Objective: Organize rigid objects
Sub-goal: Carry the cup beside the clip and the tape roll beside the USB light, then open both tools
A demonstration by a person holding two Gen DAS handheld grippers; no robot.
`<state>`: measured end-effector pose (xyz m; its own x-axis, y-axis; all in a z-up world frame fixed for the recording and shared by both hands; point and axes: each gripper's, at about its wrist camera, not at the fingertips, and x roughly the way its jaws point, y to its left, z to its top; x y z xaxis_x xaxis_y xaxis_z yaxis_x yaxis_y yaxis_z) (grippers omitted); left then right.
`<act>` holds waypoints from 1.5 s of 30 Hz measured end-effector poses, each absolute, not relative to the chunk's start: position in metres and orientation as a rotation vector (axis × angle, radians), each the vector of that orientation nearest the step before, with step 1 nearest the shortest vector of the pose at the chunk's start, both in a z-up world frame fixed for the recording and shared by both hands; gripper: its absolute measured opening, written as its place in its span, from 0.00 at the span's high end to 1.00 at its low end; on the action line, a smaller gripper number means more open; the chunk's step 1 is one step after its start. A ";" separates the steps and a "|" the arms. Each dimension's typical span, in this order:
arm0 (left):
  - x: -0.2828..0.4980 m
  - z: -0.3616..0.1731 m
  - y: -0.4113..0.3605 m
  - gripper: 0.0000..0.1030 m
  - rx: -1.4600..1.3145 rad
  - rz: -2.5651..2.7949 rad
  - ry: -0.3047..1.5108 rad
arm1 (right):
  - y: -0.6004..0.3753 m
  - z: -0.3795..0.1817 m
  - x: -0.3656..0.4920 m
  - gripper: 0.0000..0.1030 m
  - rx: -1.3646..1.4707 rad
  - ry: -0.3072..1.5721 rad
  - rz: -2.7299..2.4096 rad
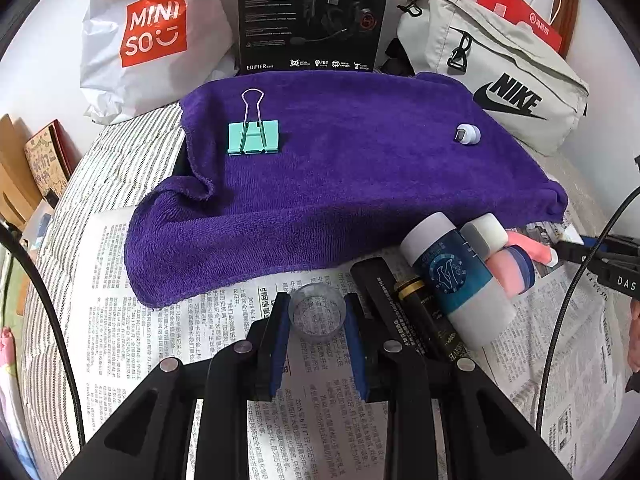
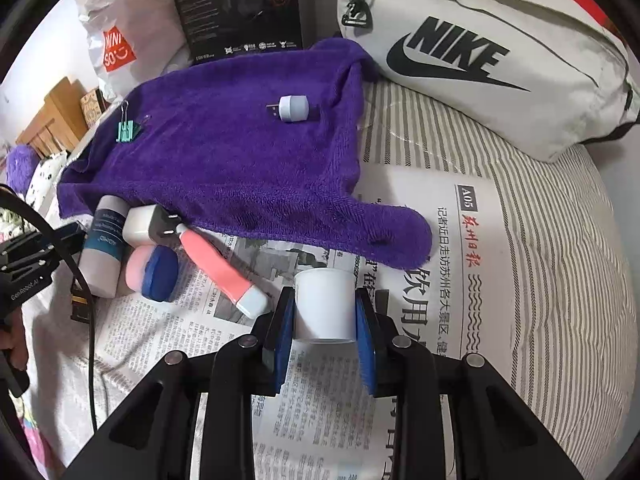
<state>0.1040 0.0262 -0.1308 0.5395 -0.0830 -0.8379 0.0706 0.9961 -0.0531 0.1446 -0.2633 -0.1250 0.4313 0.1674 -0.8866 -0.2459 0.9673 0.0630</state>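
Note:
My left gripper [image 1: 318, 312] is shut on a small clear plastic cup [image 1: 318, 314], held over the newspaper [image 1: 320, 412]. My right gripper [image 2: 325, 312] is shut on a white cylindrical container [image 2: 325, 306] above the newspaper [image 2: 432, 280]. On the purple towel [image 1: 360, 168] lie a teal binder clip [image 1: 253, 136] and a small white USB plug light [image 1: 468, 134]; both also show in the right wrist view, the clip [image 2: 127, 130] and the light [image 2: 292, 109]. A pile sits at the towel's near edge: a white-and-blue bottle [image 1: 456, 280], a white charger [image 2: 148, 224], a pink tube [image 2: 218, 268], a pink-and-blue case [image 2: 154, 272], a black pen [image 1: 424, 312].
Behind the towel stand a white MINISO bag [image 1: 148, 36], a black Edifier box [image 1: 312, 16] and a grey Nike bag [image 1: 500, 72]. A striped sheet [image 2: 560, 240] covers the bed. Black cables [image 1: 580, 272] hang at the right. Wooden furniture [image 2: 52, 120] stands at far left.

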 end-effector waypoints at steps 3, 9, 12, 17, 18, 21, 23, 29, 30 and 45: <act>0.100 -0.129 0.030 0.75 -0.033 -0.101 1.002 | -0.265 -0.122 0.140 0.72 -0.063 1.102 0.263; 0.090 -0.124 0.034 0.75 -0.036 -0.098 1.002 | -0.266 -0.114 0.131 0.72 -0.053 1.088 0.269; 0.088 -0.121 0.036 0.75 -0.063 -0.107 1.004 | -0.267 -0.109 0.129 0.72 -0.040 1.079 0.276; 0.084 -0.112 0.038 0.75 -0.055 -0.106 0.994 | -0.266 -0.099 0.129 0.72 -0.036 1.060 0.288; 0.084 -0.109 0.038 0.75 -0.053 -0.107 0.991 | -0.265 -0.096 0.129 0.72 -0.036 1.053 0.289; 0.084 -0.101 0.036 0.75 -0.035 -0.107 0.974 | -0.262 -0.090 0.131 0.72 -0.035 1.041 0.299; 0.085 -0.097 0.036 0.75 -0.030 -0.108 0.969 | -0.260 -0.085 0.133 0.72 -0.034 1.025 0.305; 0.092 -0.084 0.041 0.75 -0.032 -0.116 0.952 | -0.251 -0.077 0.148 0.72 -0.031 1.004 0.315; 0.094 -0.082 0.043 0.75 -0.036 -0.117 0.948 | -0.250 -0.076 0.151 0.72 -0.027 1.001 0.317; 0.140 -0.064 0.047 0.75 -0.037 -0.146 0.912 | -0.232 -0.080 0.208 0.72 -0.033 0.993 0.316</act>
<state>0.1395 0.0469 -0.0642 0.6027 -0.1423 -0.7852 0.1105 0.9894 -0.0945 0.2077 -0.2324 -0.0804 0.5042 0.2472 -0.8275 -0.2768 0.9539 0.1162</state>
